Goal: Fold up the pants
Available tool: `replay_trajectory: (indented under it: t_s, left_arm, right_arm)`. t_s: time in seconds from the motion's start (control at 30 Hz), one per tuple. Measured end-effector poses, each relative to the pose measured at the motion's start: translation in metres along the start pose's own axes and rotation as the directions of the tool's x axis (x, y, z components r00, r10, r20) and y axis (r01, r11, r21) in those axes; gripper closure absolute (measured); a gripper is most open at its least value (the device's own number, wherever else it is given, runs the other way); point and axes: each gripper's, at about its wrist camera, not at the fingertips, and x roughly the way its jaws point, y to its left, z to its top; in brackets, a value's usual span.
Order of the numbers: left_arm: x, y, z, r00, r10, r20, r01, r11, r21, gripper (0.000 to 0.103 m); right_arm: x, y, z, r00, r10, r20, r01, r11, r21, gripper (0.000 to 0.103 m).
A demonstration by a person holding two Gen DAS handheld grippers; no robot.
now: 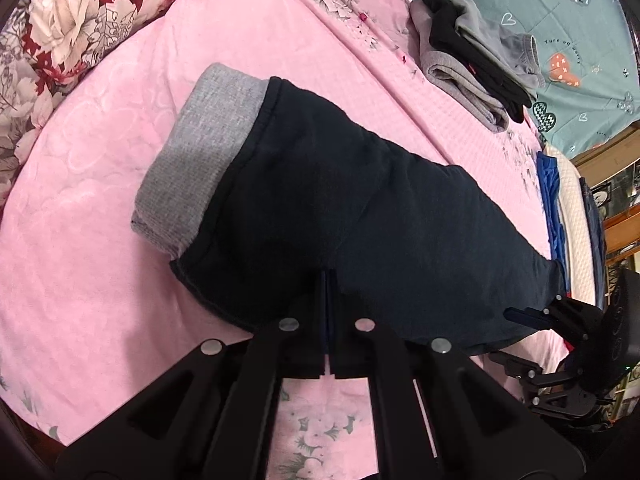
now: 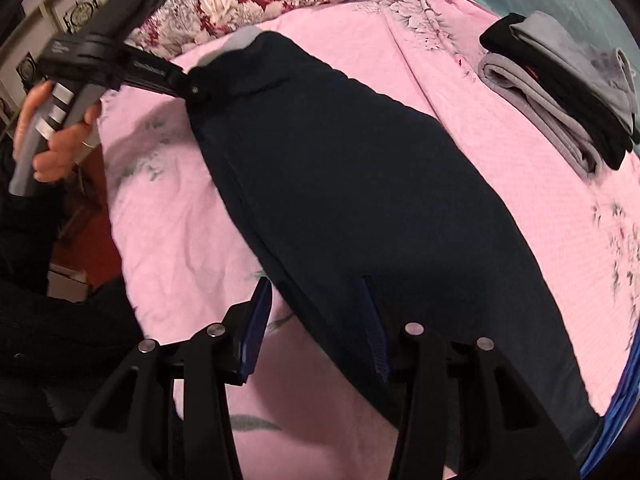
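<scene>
My left gripper (image 1: 328, 320) pinches the pants (image 1: 340, 200) edge, anchoring it; right gripper (image 2: 316, 328) is half-open astride the near hem (empty), ready to grab.

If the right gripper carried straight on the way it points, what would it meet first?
Most likely the dark pants: the right gripper has open jaws straddling their near edge, the pink bedspread just beneath. Depth is unclear.

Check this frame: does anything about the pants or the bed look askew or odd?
Mostly tidy. The dark pants lie folded on the pink bedspread, but the grey waistband lining is turned outward at one end. The stack of folded clothes behind sits unevenly, layers offset. No spills or damage show.
</scene>
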Motion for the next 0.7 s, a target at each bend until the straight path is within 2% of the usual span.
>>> replay_trajectory:
  t_s: [0.17,0.2,0.27,0.3,0.4,0.53,0.63,0.7]
  left_arm:
    - [0.002,0.008,0.002,0.999,-0.054,-0.003,0.053,0.998,-0.024,0.100]
    - [0.003,0.008,0.002,0.998,-0.056,-0.005,0.055,0.998,-0.023,0.100]
    - [0.003,0.009,0.003,0.998,-0.061,-0.009,0.061,0.998,-0.023,0.100]
    - [0.003,0.009,0.004,0.998,-0.065,-0.011,0.065,0.998,-0.025,0.100]
    - [0.002,0.009,0.003,0.998,-0.058,-0.013,0.058,0.998,-0.031,0.100]
    - [-0.005,0.006,-0.005,1.000,-0.010,0.005,0.010,1.000,-0.017,0.100]
    - [-0.001,0.009,-0.005,1.000,-0.009,0.005,0.009,0.999,-0.050,0.100]
    - [-0.004,0.008,-0.005,1.000,-0.001,0.009,0.001,0.998,-0.062,0.100]
  right_arm:
    - [0.009,-0.007,0.008,0.999,-0.021,-0.036,0.020,0.999,-0.033,0.058]
    - [0.013,-0.011,0.010,0.999,-0.021,-0.049,0.020,0.999,-0.028,0.062]
    - [0.021,-0.021,0.013,0.997,0.025,-0.076,-0.023,1.000,0.018,0.077]
    - [0.020,-0.023,0.013,0.996,0.042,-0.072,-0.040,0.999,0.035,0.095]
    - [0.011,-0.027,0.013,0.996,0.075,-0.055,-0.071,0.995,0.074,0.097]
    - [-0.001,-0.018,0.007,0.995,0.089,-0.046,-0.087,0.995,0.053,0.099]
    - [0.016,-0.013,-0.003,0.988,0.127,-0.092,-0.122,0.991,0.056,0.103]
    - [0.018,-0.011,-0.007,0.989,0.132,-0.062,-0.129,0.990,0.056,0.102]
